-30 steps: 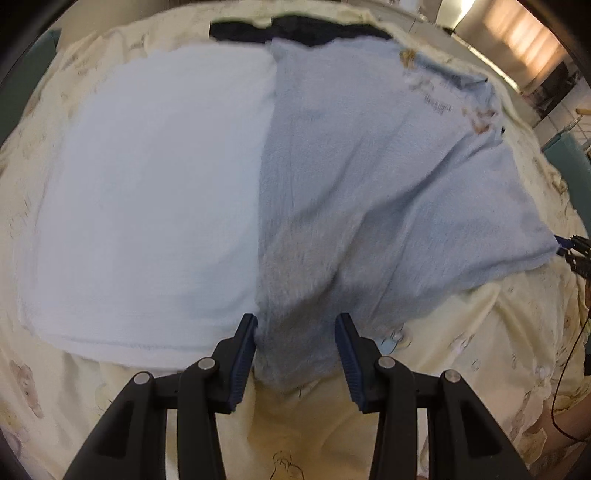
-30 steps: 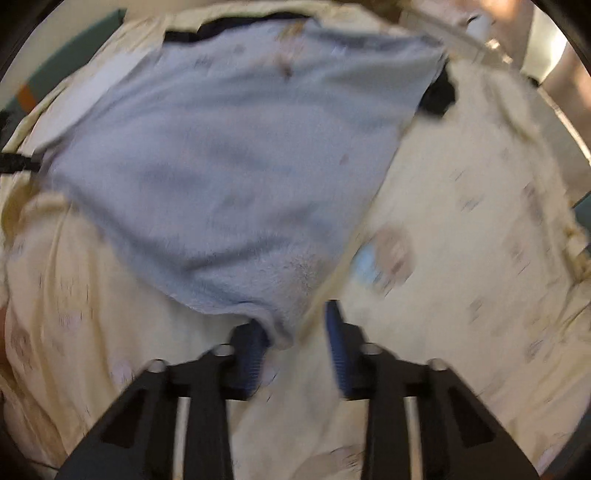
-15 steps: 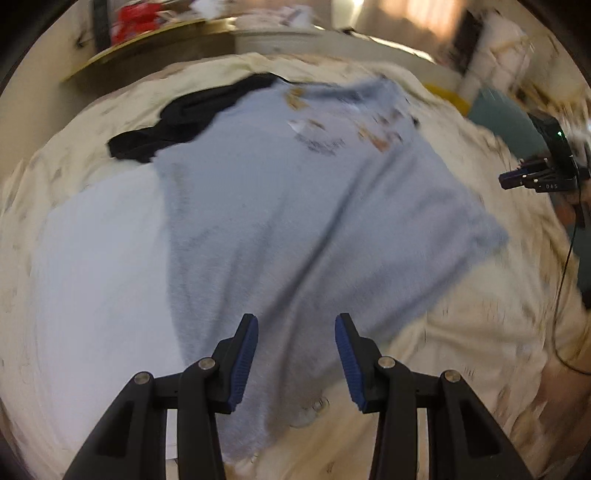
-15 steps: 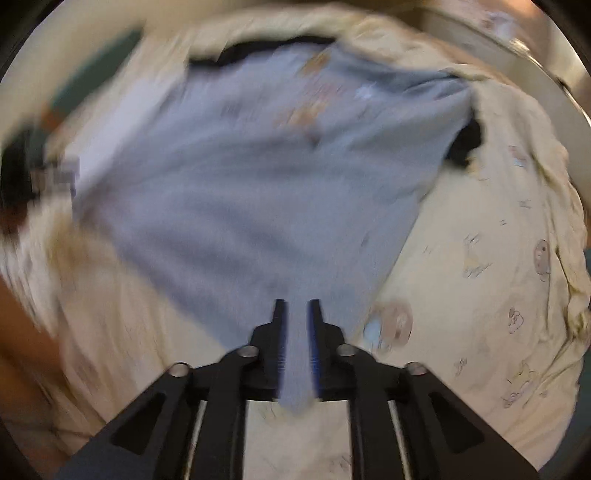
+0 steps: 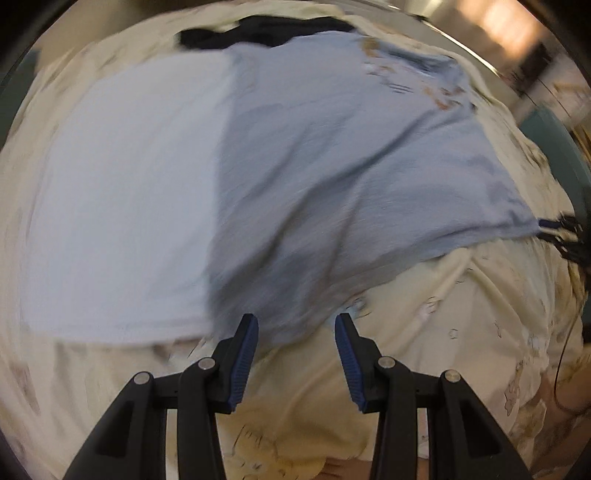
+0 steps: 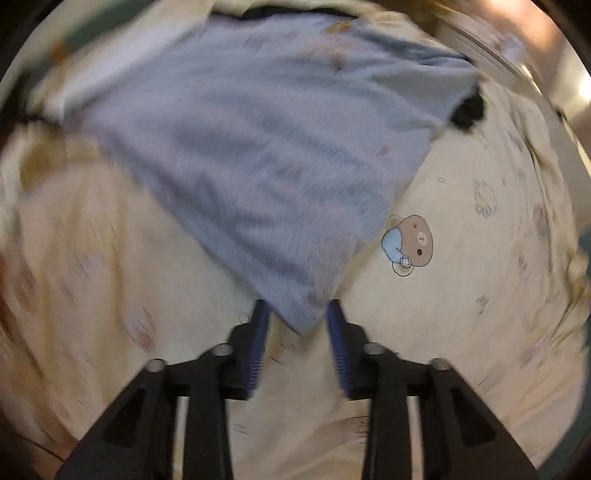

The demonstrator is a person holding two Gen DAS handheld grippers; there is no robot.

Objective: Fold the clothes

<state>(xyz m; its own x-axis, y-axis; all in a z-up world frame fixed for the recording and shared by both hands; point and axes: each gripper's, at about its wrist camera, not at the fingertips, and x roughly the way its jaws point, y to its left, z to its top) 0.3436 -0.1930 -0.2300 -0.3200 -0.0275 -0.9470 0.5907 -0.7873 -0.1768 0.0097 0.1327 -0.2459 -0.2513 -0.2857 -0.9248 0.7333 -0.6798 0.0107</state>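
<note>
On the bed (image 6: 480, 295) the blue garment (image 5: 351, 166) lies spread and unfolded, its near corner between the opening jaws of the right gripper (image 6: 297, 314), while the left gripper (image 5: 295, 332) stands half-open, gripping nothing.

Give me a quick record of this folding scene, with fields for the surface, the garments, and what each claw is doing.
surface: cream bedsheet with bear print
main garment: blue shirt, spread out, wrinkled
beside it: white cloth, flat, partly under the blue shirt
far edge: black garment, mostly hidden
left claw: open, shirt hem between the pads, no grip seen
right claw: opening, shirt corner between the pads
image quality: motion-blurred
</note>
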